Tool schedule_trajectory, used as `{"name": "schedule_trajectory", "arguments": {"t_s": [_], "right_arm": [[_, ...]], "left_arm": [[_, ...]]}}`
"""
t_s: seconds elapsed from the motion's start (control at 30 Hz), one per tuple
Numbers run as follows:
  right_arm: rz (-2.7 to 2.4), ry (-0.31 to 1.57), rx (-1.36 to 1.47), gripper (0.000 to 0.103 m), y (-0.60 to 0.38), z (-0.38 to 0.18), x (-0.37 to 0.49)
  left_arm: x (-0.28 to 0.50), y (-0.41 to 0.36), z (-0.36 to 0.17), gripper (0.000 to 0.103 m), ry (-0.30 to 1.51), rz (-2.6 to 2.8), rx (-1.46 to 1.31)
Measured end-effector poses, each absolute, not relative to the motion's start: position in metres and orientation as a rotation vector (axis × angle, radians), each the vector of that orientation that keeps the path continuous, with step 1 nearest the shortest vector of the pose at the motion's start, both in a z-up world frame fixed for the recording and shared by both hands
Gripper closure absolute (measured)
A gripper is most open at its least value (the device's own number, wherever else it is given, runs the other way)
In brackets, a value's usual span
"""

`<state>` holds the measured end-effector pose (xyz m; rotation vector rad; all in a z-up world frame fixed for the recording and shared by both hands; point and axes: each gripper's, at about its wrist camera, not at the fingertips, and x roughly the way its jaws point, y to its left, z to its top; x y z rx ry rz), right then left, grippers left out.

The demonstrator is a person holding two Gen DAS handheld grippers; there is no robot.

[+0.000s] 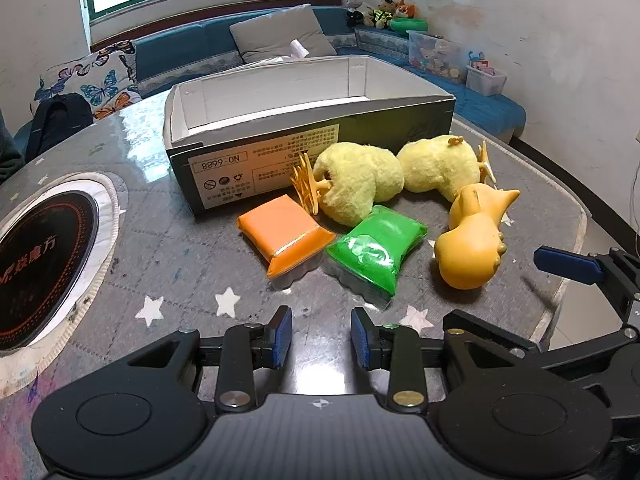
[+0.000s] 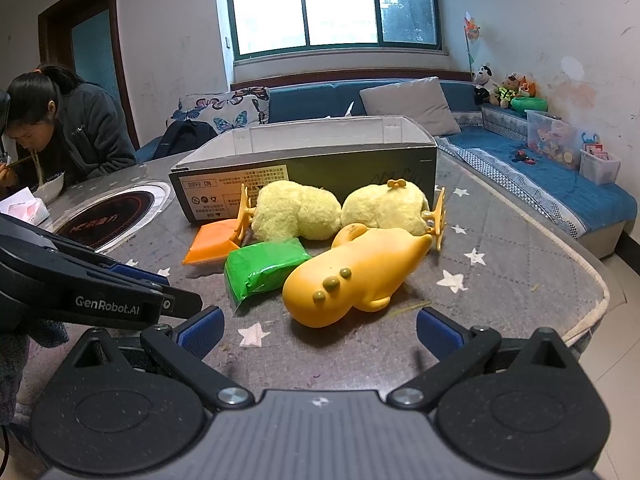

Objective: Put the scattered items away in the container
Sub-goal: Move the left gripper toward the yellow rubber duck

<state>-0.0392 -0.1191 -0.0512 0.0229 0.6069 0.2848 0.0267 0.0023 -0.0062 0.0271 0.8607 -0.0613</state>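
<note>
An open cardboard box (image 1: 256, 168) (image 2: 360, 164) stands on the table, white inside. In front of it lie two yellow plush chicks (image 1: 356, 182) (image 1: 440, 168) (image 2: 296, 210) (image 2: 384, 206), an orange packet (image 1: 280, 228) (image 2: 210, 242), a green packet (image 1: 374, 248) (image 2: 264, 268) and a yellow rubber duck (image 1: 472, 240) (image 2: 356, 276). My left gripper (image 1: 321, 338) is open and empty, just short of the packets. My right gripper (image 2: 320, 328) is open wide and empty, just in front of the rubber duck.
A round induction plate (image 1: 40, 256) (image 2: 108, 216) is set into the grey star-patterned table cover. A person (image 2: 60, 120) eats at the far left of the table. The table edge (image 2: 596, 292) curves on the right. A blue sofa (image 2: 520, 168) with toys runs behind.
</note>
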Motion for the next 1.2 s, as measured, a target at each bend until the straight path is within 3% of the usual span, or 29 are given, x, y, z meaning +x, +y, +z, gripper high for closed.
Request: {"name": "schedule_trajectory", "arguments": {"t_s": [1.2], "right_arm": [[0.28,0.608,-0.003,0.0,-0.125,-0.054,-0.015]], "left_arm": [[0.054,-0.008,0.011,0.068,0.85,-0.225,0.029]]}}
